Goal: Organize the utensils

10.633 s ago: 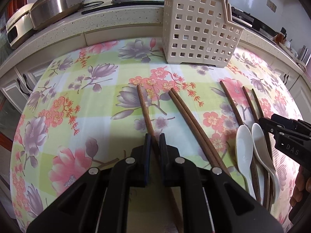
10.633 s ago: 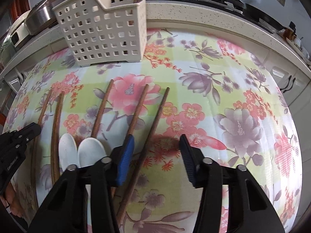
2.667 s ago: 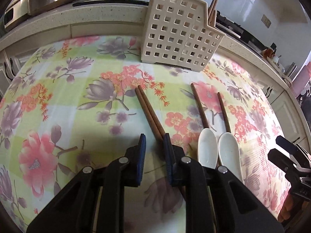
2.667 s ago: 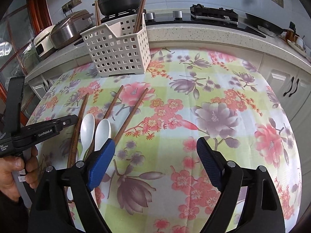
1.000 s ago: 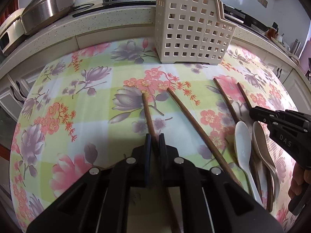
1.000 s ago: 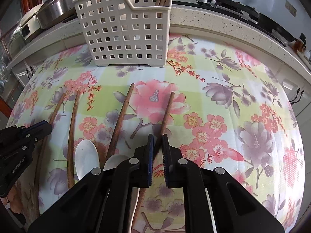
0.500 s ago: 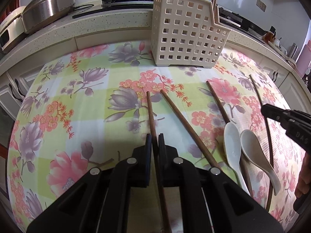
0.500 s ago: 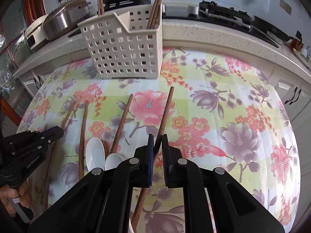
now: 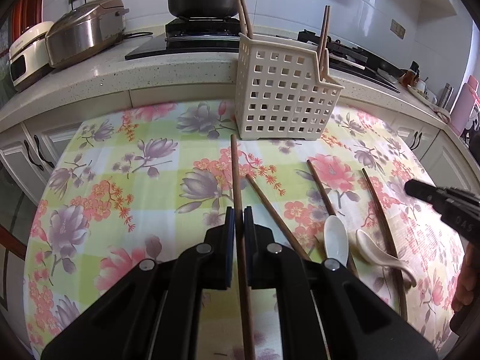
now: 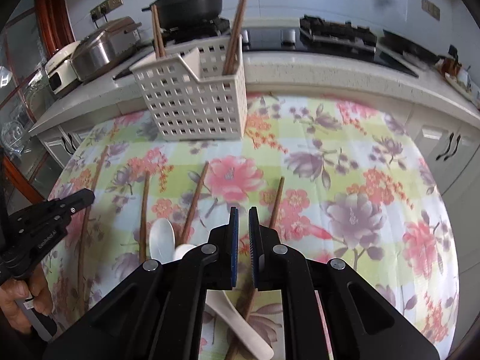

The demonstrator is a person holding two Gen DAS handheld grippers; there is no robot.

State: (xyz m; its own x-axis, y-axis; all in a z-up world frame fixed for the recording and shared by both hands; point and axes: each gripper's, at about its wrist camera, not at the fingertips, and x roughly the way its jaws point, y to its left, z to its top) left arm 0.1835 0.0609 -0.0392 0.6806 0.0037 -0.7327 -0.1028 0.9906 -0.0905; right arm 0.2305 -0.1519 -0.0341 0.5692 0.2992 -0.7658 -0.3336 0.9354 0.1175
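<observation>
While gripped in the left hand-held gripper (image 9: pixel 237 219), whose jaws are closed tight on its shaft, one chopstick (image 9: pixel 235 174) is clear of the cloth. Its long axis runs straight ahead, with the tip aimed at the near left foot of the basket (image 9: pixel 285 99).

- Right hand-held gripper (image 10: pixel 243 231): jaws drawn to a narrow slit with the cloth showing through. No stick is seen between the pads. One loose chopstick (image 10: pixel 277 198) shows beyond its right finger.
- Near right part of the counter (image 9: pixel 144 186): two white spoons (image 9: pixel 336 240), bowls toward the far edge. One lies flat and the other is tipped on its side.
- Middle of the counter: three loose chopsticks (image 9: pixel 270 207), all lengthwise from near edge to far edge, fanned slightly.
- Far edge, centre: the white lattice basket, upright, with several stored chopsticks (image 9: pixel 323 36) standing in it.
- Beyond the counter: a worktop with a rice cooker (image 9: pixel 84 30) and a black pot (image 9: pixel 204 0).

Judgement: the basket lies dead ahead of the left hand, which is the better placed of the two. The stick likely needs raising and tipping upright to drop in over the rim.
</observation>
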